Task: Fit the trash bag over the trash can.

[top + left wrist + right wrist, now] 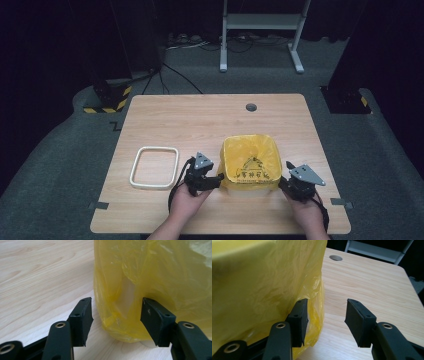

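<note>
Dark floor surrounds a pale wooden table (165, 120), where a bin lined with a yellow bag (250, 162) stands between two hand-held grippers; a white frame (154, 167) lies well to its left. From the left gripper (116, 318), half-open jaws straddle loose bag film at the bin's foot, pinching nothing. From the right gripper (325, 321), half-open jaws hold nothing, one brushing the bag (257, 290). Closing here could tear thin plastic or drag the light bin askew.

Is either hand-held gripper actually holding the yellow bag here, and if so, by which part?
Nothing is held. The left hand-held gripper has open jaws around a low fold of the yellow bag without pinching it; the right hand-held gripper stands open beside the bag's side.
</note>
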`<state>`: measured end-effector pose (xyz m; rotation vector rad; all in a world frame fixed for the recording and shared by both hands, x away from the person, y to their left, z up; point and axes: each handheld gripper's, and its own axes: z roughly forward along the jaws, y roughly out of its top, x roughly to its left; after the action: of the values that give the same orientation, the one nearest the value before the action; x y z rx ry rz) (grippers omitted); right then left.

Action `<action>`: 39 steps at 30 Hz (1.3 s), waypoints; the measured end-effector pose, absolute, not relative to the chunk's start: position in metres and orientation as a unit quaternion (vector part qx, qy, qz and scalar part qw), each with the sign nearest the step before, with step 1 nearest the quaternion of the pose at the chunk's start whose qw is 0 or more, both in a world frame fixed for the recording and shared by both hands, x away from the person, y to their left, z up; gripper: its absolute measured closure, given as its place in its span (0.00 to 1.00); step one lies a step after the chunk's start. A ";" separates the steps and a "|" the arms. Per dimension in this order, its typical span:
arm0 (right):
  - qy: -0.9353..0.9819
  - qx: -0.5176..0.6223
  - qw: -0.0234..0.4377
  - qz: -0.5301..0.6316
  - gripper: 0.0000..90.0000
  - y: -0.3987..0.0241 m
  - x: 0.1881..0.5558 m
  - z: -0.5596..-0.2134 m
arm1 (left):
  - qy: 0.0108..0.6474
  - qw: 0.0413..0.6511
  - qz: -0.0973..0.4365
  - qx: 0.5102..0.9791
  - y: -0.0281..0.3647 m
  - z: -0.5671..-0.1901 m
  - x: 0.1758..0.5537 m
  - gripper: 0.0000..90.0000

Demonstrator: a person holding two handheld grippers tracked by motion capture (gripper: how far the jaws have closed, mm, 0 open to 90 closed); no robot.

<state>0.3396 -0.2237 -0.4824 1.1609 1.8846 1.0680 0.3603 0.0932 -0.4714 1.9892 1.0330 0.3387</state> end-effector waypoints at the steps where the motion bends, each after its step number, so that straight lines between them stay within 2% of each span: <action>1: 0.723 0.446 0.336 0.407 0.55 -0.227 0.340 -0.483 | 0.412 0.424 0.132 0.796 0.090 -0.472 0.362 0.46; 16: 0.709 0.480 0.349 0.382 0.56 -0.253 0.349 -0.488 | 0.405 0.437 0.116 0.795 0.059 -0.474 0.386 0.49; 20: 0.705 0.486 0.351 0.380 0.54 -0.261 0.351 -0.489 | 0.398 0.436 0.112 0.799 0.052 -0.477 0.389 0.48; 24: 0.700 0.493 0.351 0.379 0.52 -0.269 0.352 -0.488 | 0.394 0.440 0.111 0.799 0.047 -0.478 0.391 0.46; 33: 0.696 0.499 0.351 0.380 0.54 -0.268 0.359 -0.489 | 0.405 0.442 0.108 0.793 0.046 -0.482 0.401 0.47; 39: 0.695 0.500 0.353 0.377 0.50 -0.270 0.360 -0.487 | 0.401 0.438 0.105 0.798 0.049 -0.485 0.399 0.41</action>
<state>0.3595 -0.2704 -0.4872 1.2946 1.7974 0.9764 0.3989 0.0494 -0.4852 1.9842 0.9966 0.2616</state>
